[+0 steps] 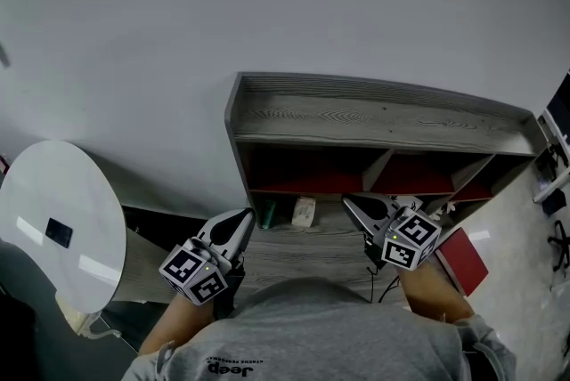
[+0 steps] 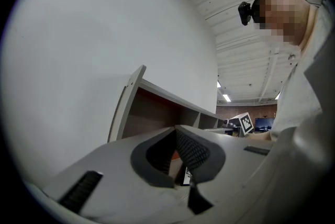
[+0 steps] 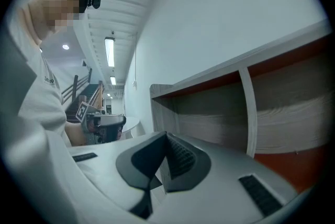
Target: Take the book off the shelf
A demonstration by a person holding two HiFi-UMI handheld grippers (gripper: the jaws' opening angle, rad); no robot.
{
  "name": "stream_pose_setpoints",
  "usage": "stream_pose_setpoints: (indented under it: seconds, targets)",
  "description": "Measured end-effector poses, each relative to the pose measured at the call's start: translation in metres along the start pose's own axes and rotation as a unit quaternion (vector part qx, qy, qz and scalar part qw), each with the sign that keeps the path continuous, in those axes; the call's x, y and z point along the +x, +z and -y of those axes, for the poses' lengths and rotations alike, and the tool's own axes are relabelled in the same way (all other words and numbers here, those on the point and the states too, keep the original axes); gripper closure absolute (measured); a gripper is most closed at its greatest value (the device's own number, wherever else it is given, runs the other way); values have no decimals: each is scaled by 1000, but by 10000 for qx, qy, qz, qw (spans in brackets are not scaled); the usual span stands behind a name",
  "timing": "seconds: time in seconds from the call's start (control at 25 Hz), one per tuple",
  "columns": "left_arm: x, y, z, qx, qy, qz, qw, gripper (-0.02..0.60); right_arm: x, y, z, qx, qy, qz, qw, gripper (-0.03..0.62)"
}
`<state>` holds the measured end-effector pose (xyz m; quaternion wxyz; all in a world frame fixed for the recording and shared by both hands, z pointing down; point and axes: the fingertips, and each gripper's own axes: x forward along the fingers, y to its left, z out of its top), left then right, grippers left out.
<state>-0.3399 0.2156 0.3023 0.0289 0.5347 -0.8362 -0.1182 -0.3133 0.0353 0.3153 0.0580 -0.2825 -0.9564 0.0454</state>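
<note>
Low at the shelf's [image 1: 374, 108] left end, the pale book [image 1: 303, 212] is judged light, stiff, best pinched edgewise; left tool [image 1: 246, 216] and right tool [image 1: 351, 203] are closed, empty.

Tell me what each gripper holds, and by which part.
Nothing is held. The left gripper and the right gripper each have their jaws closed together on nothing, in front of the shelf.

Shelf [image 1: 374, 114]: long, grey wood-grain, standing against the far wall; upper tier red inside, split by dividers; small pale book [image 1: 304, 210], seemingly lying flat, on the lower board, left of middle.
</note>
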Motion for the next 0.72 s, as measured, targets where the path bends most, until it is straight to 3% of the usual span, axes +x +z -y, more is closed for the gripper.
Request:
stream_pose_setpoints:
  seconds: [0.72]
  targets:
    - [1, 1, 5, 5, -132, -81, 9999, 560, -6, 0, -2, -105, -99, -40, 9999, 592]
